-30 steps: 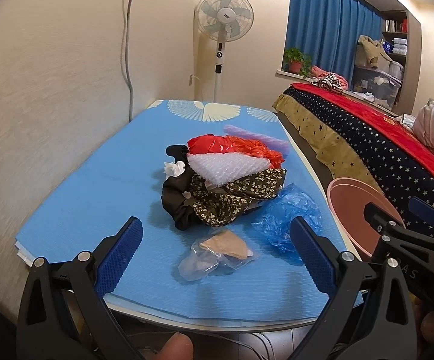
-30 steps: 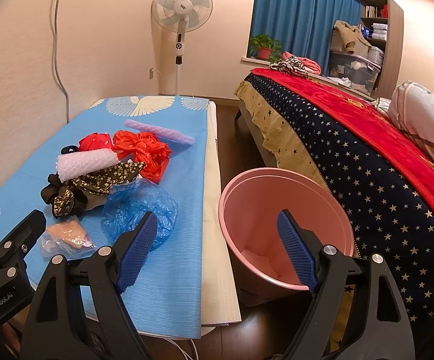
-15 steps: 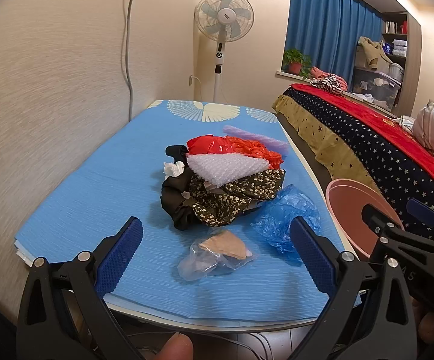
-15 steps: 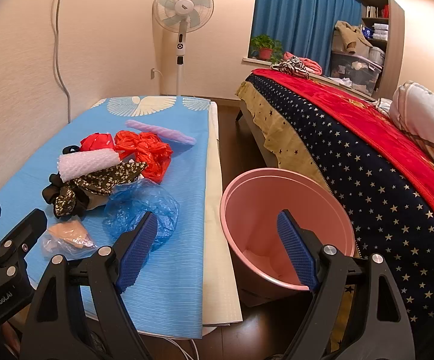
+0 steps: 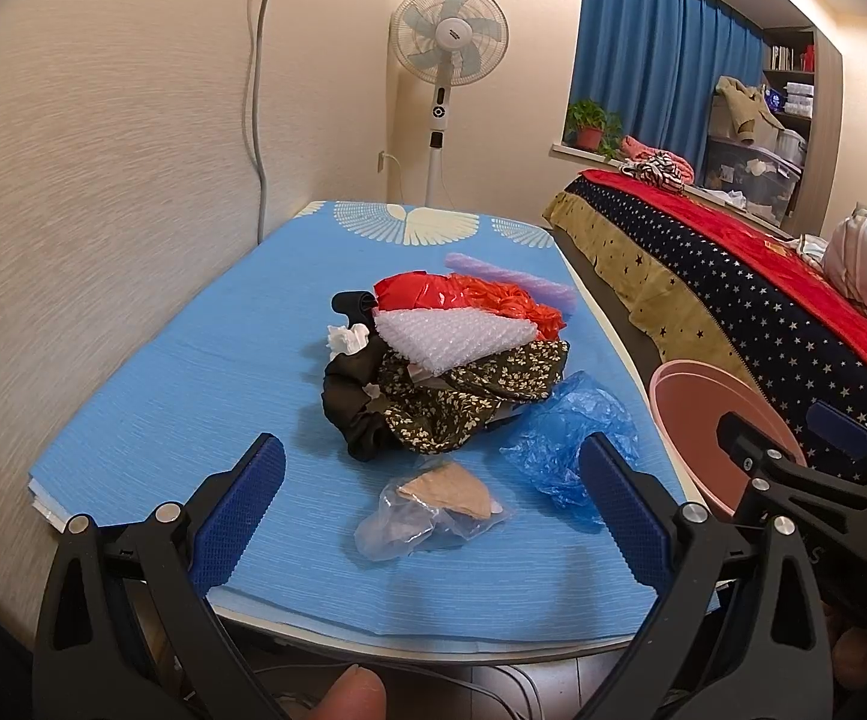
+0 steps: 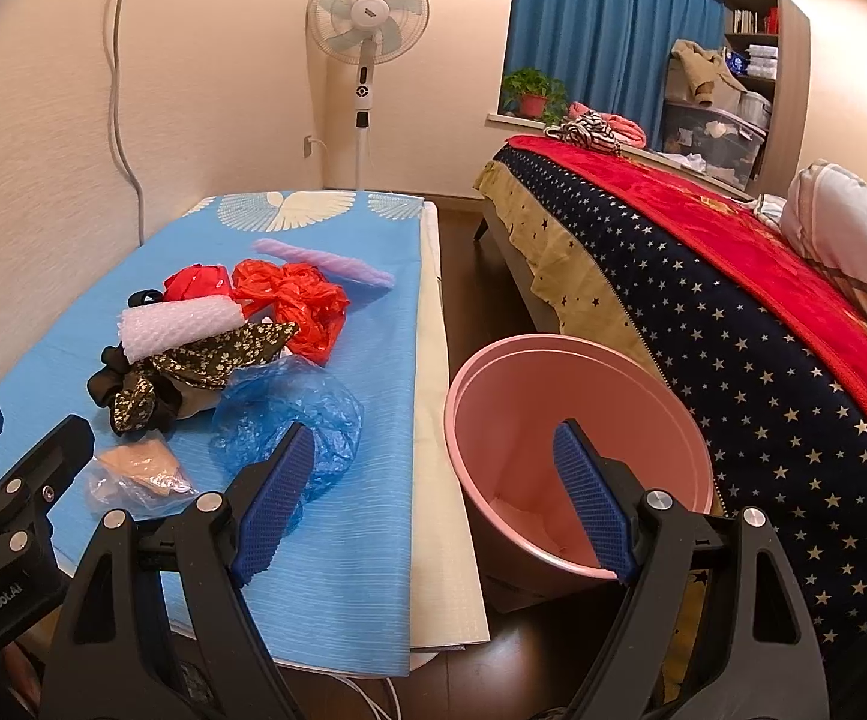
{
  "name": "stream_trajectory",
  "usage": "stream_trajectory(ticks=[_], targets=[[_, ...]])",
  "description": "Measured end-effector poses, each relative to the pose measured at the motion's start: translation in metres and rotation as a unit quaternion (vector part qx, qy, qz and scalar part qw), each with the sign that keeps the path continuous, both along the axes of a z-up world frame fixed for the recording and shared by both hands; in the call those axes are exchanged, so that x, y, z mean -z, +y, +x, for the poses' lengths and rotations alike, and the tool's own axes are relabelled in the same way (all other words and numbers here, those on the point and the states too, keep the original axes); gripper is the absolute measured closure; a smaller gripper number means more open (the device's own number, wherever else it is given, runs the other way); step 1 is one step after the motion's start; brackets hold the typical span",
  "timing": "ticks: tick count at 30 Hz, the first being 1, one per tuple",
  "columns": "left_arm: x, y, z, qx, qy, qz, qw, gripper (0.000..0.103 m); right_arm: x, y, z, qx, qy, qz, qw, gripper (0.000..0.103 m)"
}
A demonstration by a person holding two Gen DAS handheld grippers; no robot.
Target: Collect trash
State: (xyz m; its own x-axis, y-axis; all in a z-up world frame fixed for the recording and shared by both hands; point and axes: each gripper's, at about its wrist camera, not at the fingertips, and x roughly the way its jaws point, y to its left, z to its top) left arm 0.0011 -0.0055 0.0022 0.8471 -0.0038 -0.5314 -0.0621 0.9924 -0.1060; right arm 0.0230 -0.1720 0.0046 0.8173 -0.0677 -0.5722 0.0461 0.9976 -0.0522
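A heap of trash lies on a blue mat (image 5: pixel 181 396): red plastic (image 5: pixel 475 300), white bubble wrap (image 5: pixel 451 339), dark flowered cloth (image 5: pixel 463 396), a blue plastic bag (image 5: pixel 571 438), a clear bag with beige contents (image 5: pixel 433 504) and a purple foam strip (image 5: pixel 511 279). A pink bin (image 6: pixel 577 456) stands on the floor right of the mat. My left gripper (image 5: pixel 433 510) is open and empty, above the mat's near edge before the clear bag. My right gripper (image 6: pixel 433 498) is open and empty, between the blue bag (image 6: pixel 289 420) and the bin.
A bed with a starred navy and red cover (image 6: pixel 733 276) runs along the right, close to the bin. A standing fan (image 6: pixel 367 30) is at the far end by the wall. The left wall (image 5: pixel 73 180) borders the mat.
Both grippers have edged slightly forward; nothing on the mat has moved and both stay open.
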Motion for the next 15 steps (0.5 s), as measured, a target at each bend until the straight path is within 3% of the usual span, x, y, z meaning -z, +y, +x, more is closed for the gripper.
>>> stream_trajectory(ticks=[5, 11, 15], targets=[[0.002, 0.004, 0.001, -0.005, 0.004, -0.01, 0.9999, 0.008, 0.002, -0.001, 0.003, -0.001, 0.005, 0.013, 1.0, 0.024], [0.018, 0.014, 0.009, -0.017, 0.028, -0.033, 0.9989, 0.01, 0.014, -0.004, 0.016, -0.01, 0.024, 0.053, 0.998, 0.037], [0.032, 0.018, 0.017, -0.027, 0.047, -0.04, 0.9977, 0.016, 0.024, -0.004, 0.028, -0.015, 0.038, 0.076, 0.996, 0.04]])
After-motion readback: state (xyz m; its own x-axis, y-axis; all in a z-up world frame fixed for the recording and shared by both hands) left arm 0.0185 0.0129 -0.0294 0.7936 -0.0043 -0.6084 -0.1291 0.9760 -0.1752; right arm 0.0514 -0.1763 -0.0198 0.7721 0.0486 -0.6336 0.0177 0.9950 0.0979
